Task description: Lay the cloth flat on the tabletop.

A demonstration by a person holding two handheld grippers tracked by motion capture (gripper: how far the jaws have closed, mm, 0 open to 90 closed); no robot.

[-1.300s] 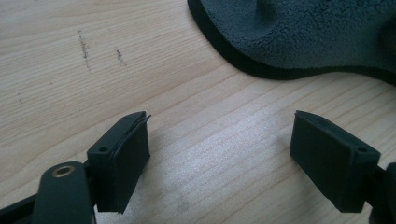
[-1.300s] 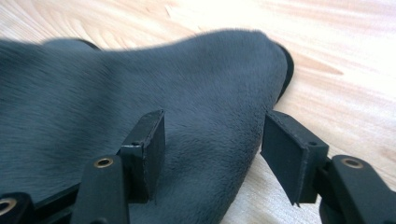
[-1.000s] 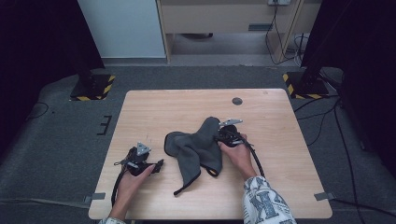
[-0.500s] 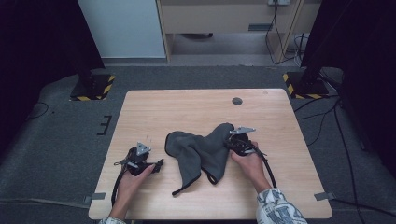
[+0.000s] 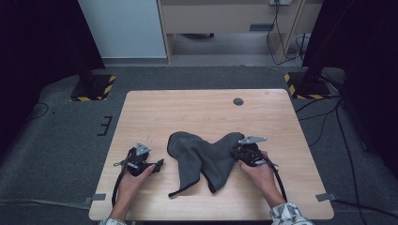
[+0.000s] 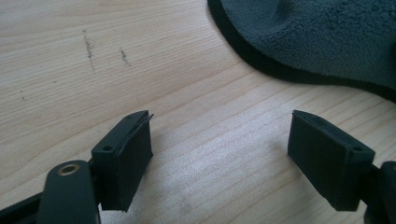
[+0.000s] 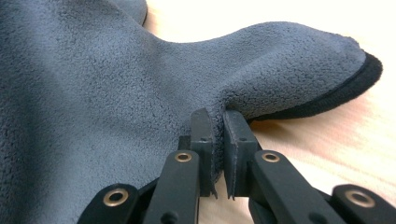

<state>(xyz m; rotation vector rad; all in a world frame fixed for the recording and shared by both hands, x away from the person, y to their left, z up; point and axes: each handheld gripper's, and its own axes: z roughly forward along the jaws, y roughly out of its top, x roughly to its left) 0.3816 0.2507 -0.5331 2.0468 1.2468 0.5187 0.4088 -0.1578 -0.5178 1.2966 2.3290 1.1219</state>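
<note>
- The cloth (image 5: 202,157) lies crumpled near the middle of the table (image 5: 197,108), towards my side, dark grey with a black hem.
- My right gripper (image 7: 215,122) is clamped on a pinch of the cloth at its right corner; in the right gripper view the fabric bunches between the two pads, which have just closed on it.
- In the high view that gripper (image 5: 238,152) sits at the cloth's right edge, my hand behind it.
- My left gripper (image 6: 219,140) is spread wide above bare wood, nothing between its jaws, the cloth's edge (image 6: 299,70) just ahead of it.
- A small dark disc (image 5: 238,101) lies near the table's far edge, well apart from the cloth.
</note>
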